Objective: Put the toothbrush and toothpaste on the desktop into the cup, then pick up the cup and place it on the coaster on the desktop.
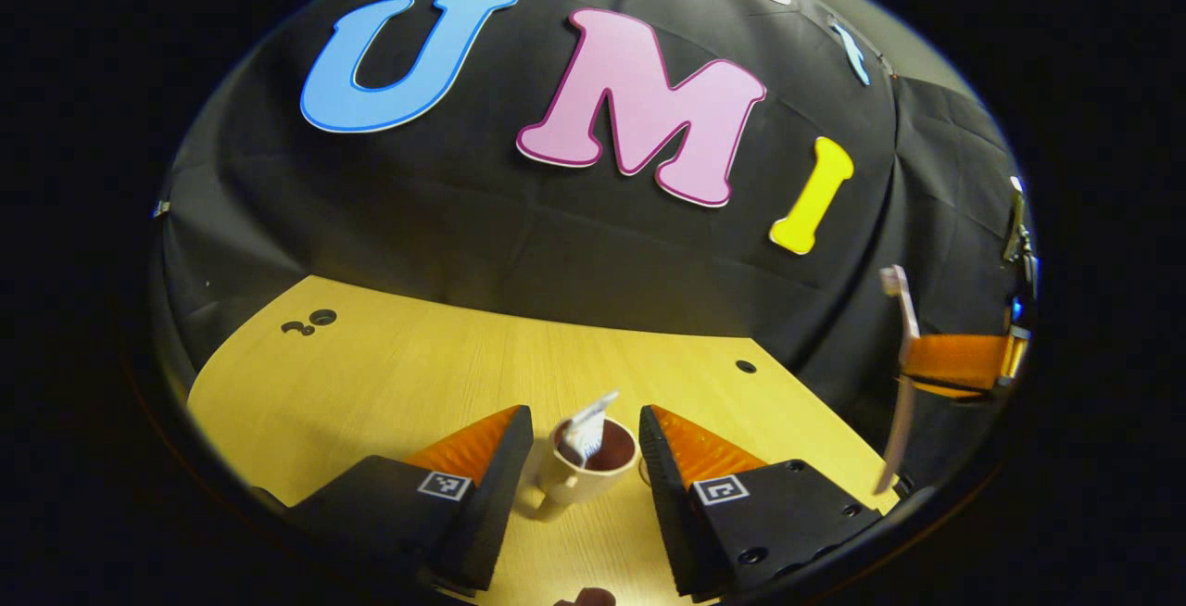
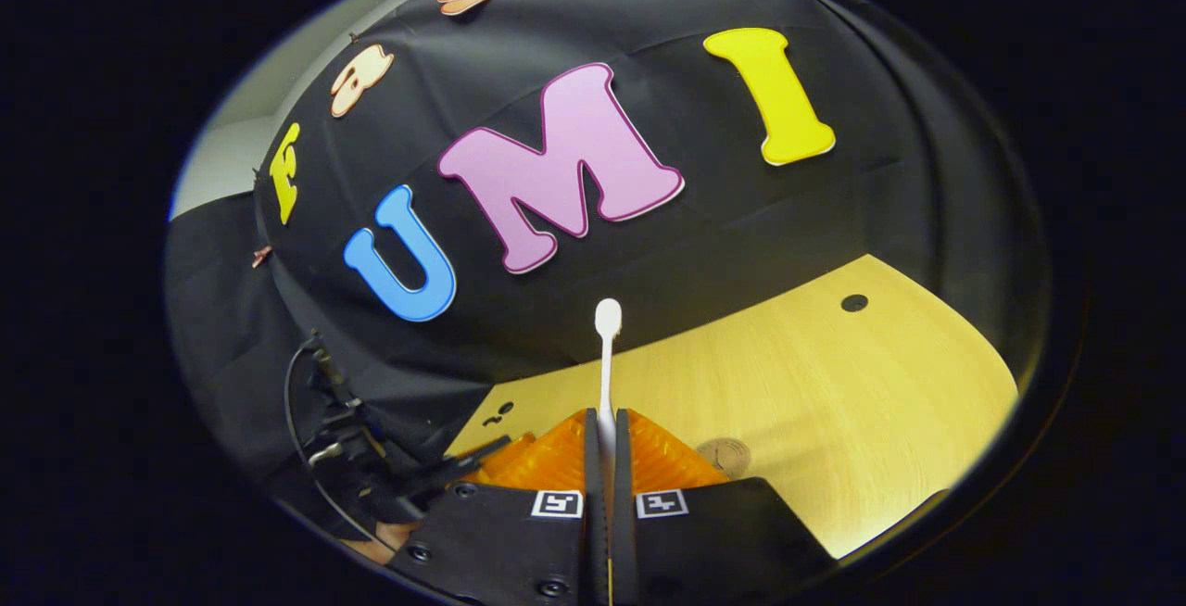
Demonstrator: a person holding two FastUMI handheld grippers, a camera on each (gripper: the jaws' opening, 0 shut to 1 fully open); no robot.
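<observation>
In left gripper view we see left gripper (image 1: 586,467) w/ jaws released, straddling the cup (image 1: 586,469) on the desk (image 1: 389,374); toothpaste (image 1: 589,430) stands inside. At right, right gripper (image 2: 607,458) jaws clenched on the toothbrush (image 2: 607,356), upright above desk; coaster (image 2: 725,455) nearby.

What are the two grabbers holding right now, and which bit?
The right gripper pinches the toothbrush partway down its handle, head up. The left gripper, jaws open around the cup, holds nothing.

Toothpaste (image 1: 587,433) in cup (image 1: 582,470); toothbrush (image 2: 606,370) upright, perhaps airborne.
</observation>
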